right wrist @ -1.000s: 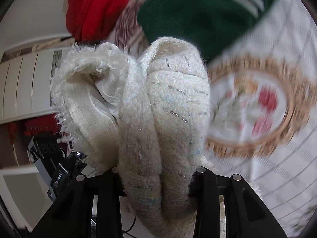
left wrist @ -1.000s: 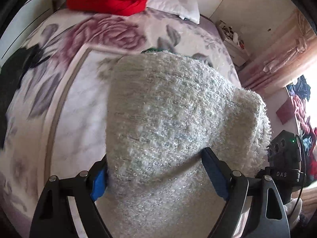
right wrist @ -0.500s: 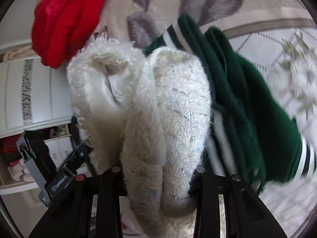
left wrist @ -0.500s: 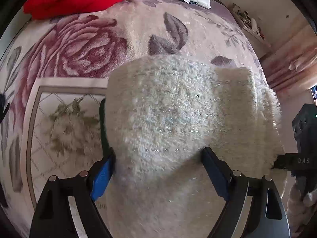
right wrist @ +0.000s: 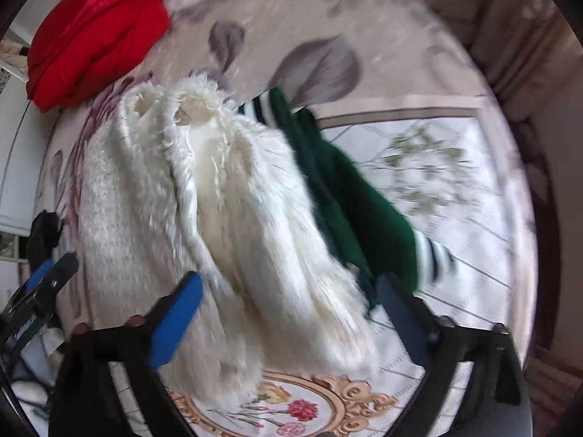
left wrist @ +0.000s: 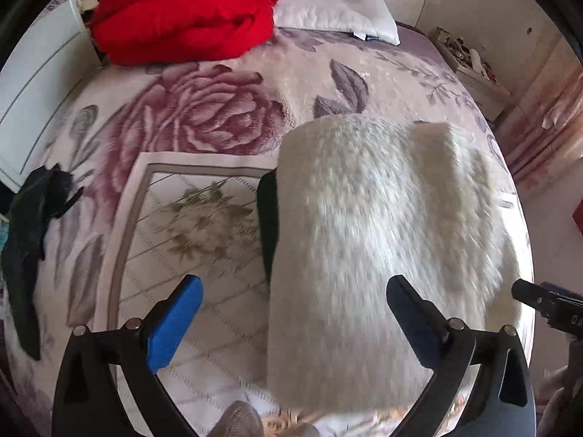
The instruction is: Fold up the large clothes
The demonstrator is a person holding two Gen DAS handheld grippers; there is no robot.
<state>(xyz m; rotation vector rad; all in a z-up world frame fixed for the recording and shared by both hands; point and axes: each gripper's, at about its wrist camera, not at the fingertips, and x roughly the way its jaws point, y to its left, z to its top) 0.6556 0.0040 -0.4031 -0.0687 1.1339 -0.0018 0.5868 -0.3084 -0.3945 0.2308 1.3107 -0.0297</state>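
Note:
A white fuzzy folded garment (left wrist: 379,225) lies on the floral bedspread (left wrist: 204,116), on top of a dark green striped sweater (right wrist: 349,200) whose edge (left wrist: 267,218) peeks out on its left. My left gripper (left wrist: 294,284) hangs over the garment's near end. Its jaws are opening wide, and the blue pads (left wrist: 175,324) stand clear of the cloth. My right gripper (right wrist: 291,280) is also opening above the white garment (right wrist: 218,200), which lies loose between its fingers, not pinched. Both views are blurred by motion.
A red folded blanket (left wrist: 186,11) and a white pillow (left wrist: 335,14) sit at the bed's head. A black garment (left wrist: 29,233) hangs at the left edge. A cluttered nightstand (left wrist: 470,62) and pink curtains (left wrist: 539,138) stand to the right. White cabinet fronts (right wrist: 11,138) stand on the left.
Both grippers were clamped on the white garment; now their jaws have spread and let it go. It has dropped onto the green sweater on the bed.

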